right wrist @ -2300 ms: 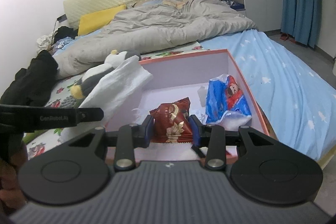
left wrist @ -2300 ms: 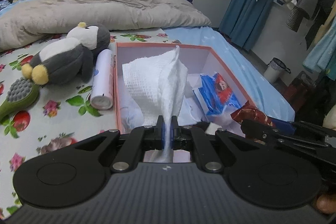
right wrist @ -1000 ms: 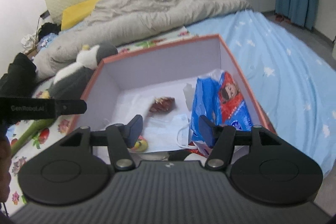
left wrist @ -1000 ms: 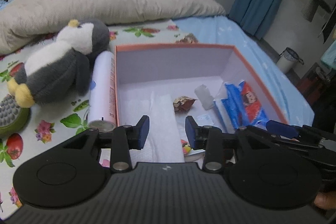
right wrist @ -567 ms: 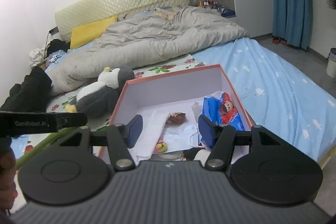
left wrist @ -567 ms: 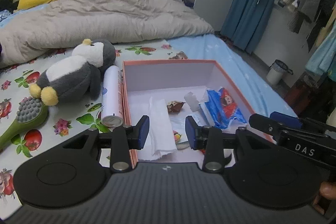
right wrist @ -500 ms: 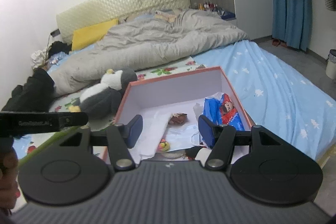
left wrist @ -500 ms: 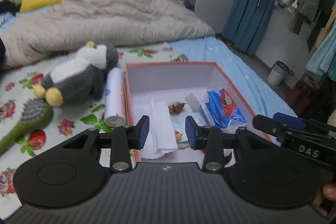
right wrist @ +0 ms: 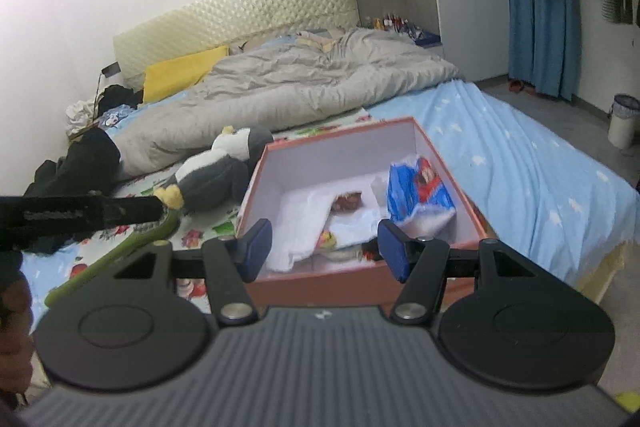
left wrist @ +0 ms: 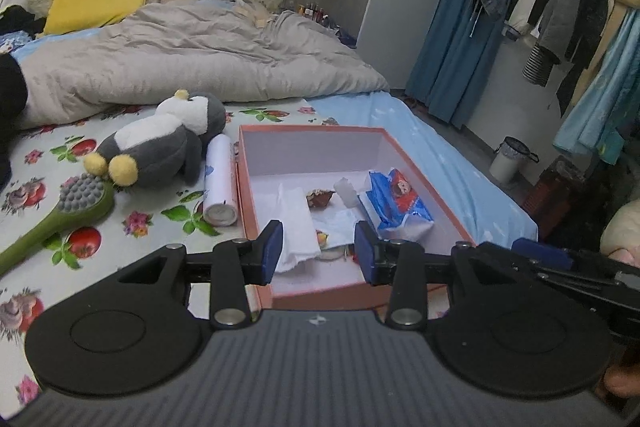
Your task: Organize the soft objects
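An orange-rimmed box [left wrist: 436,195] [right wrist: 256,179] sits on the bed. Inside lie a white cloth [left wrist: 298,223] [right wrist: 304,223], a dark red snack packet [left wrist: 319,197] [right wrist: 349,201], a blue tissue pack [left wrist: 396,201] [right wrist: 420,193] and a face mask [right wrist: 356,225]. A grey and white penguin plush [left wrist: 160,143] [right wrist: 218,171] lies left of the box. My left gripper [left wrist: 318,253] is open and empty, above the box's near edge. My right gripper [right wrist: 326,247] is open and empty, also over the near edge.
A white cylinder [left wrist: 218,183] lies against the box's left wall. A green massage brush [left wrist: 60,215] [right wrist: 120,251] lies at the left. A grey duvet [left wrist: 200,51] and yellow pillow [left wrist: 92,9] fill the far bed. A bin [left wrist: 512,161] and hanging clothes stand right.
Both grippers let go of the white cloth and the snack packet, which now lie in the box. Both have opened and pulled back and up from the box.
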The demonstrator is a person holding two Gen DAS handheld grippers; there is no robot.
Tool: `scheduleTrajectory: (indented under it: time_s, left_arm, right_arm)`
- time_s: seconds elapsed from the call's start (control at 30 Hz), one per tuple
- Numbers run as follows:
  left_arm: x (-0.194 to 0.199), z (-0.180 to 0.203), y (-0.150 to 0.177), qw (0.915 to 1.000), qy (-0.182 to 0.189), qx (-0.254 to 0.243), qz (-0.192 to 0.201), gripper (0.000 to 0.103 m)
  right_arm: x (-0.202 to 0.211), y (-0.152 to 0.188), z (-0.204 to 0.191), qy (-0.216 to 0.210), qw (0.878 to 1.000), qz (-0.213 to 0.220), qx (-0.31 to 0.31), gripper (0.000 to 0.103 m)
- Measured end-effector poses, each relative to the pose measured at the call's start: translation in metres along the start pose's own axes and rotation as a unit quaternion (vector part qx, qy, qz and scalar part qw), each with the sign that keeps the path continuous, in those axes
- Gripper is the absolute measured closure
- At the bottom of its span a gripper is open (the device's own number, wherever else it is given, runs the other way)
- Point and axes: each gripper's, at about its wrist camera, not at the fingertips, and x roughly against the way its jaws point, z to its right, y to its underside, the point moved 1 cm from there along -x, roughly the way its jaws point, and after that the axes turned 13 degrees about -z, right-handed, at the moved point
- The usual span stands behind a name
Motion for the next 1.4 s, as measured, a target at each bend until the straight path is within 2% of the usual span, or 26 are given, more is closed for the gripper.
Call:
scheduleTrajectory:
  time_s: [0.27,0.37,0.7,1.03,1.4]
  left_arm:
    - [0.020,-0.002,0.038,0.9998,-0.006,0.016,0.004,0.057]
    - [0.025,0.000,0.049,0.9999,-0.008,0.014,0.004,0.056]
    - [0.027,0.001,0.075,0.9998,-0.013,0.015,0.009,0.053]
    - [0.028,0.007,0.091,0.9998,-0.017,-0.009,0.007,0.053]
    - [0.031,0.011,0.090,0.9997,-0.016,-0.015,0.011,0.052]
  right_arm:
    - [0.014,0.020,-0.005,0.006,1.000,0.000,0.010,0.042]
    - [0.018,0.027,-0.007,0.015,1.000,0.005,0.024,0.042]
    - [0.023,0.042,-0.005,0.007,0.999,0.003,0.032,0.042]
    - [0.029,0.044,-0.003,0.014,0.999,0.008,0.032,0.042]
    - [0.029,0.044,-0.003,0.014,0.999,0.010,0.033,0.042]
